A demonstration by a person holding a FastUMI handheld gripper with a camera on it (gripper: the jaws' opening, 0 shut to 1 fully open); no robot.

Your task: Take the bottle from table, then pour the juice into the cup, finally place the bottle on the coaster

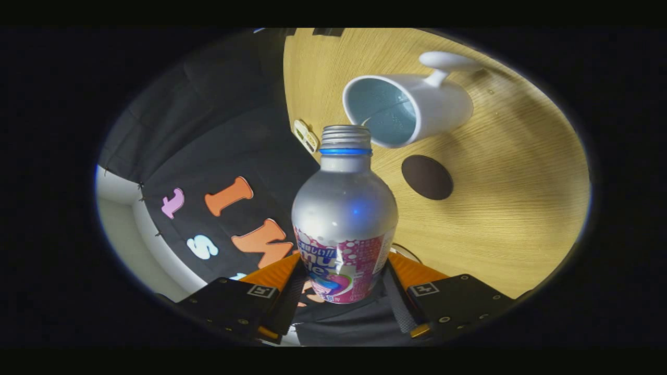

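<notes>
My gripper (341, 284) is shut on a silver bottle (344, 208) with a pink label, both fingers pressing its lower body. The bottle has no cap and its threaded neck points toward a white cup (417, 107) with a blue inside and a handle. The whole view is rolled, so the bottle is tilted over the wooden table (521, 208). A thin stream of liquid runs from the bottle's mouth into the cup's opening. A round dark brown coaster (427, 177) lies on the table just beside the cup, beyond the fingers.
A small pale tag-like object (306, 136) lies at the table's edge by the booth's black cloth wall (208, 140). Wide bare wood stretches past the coaster and the cup.
</notes>
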